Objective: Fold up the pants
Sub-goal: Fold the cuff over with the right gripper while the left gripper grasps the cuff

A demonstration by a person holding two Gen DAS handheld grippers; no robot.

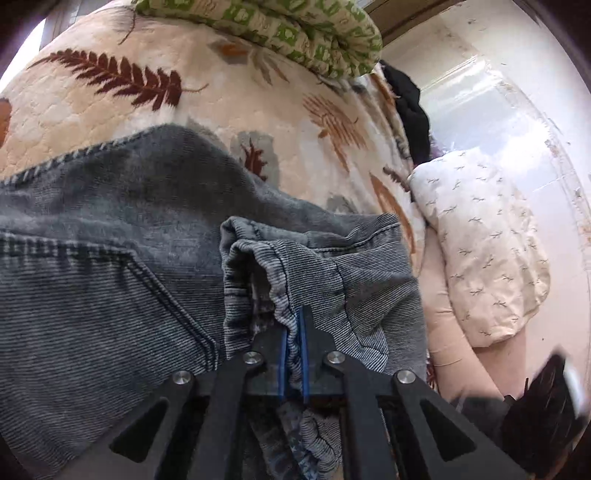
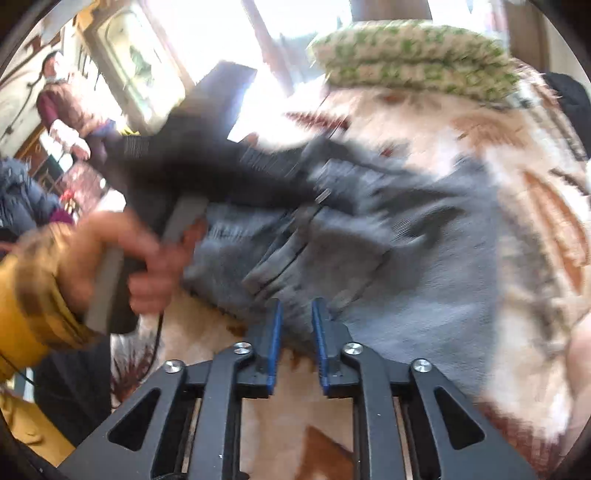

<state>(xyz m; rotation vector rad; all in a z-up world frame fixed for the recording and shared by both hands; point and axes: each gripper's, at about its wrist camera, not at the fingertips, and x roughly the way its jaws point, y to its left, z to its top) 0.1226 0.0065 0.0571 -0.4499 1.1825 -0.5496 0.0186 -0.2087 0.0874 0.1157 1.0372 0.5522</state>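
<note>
Grey denim pants point(image 1: 110, 240) lie spread on a cream bedspread with leaf prints point(image 1: 92, 110). In the left wrist view my left gripper point(image 1: 294, 328) is shut on a bunched fold of the denim, which is squeezed between the blue pads point(image 1: 283, 343). The right wrist view is blurred by motion. There the pants point(image 2: 406, 240) lie ahead, and my right gripper point(image 2: 297, 325) has its pads apart, with the denim edge loose between the fingertips. A person's hand point(image 2: 122, 254) in a yellow sleeve holds the other gripper's handle at the left.
A folded green-patterned quilt point(image 1: 295, 33) lies at the far side of the bed. A white pillow point(image 1: 480, 251) and a black garment point(image 1: 410, 110) sit at the bed's right edge, beside glossy floor point(image 1: 498, 110). People point(image 2: 62, 99) stand in the background.
</note>
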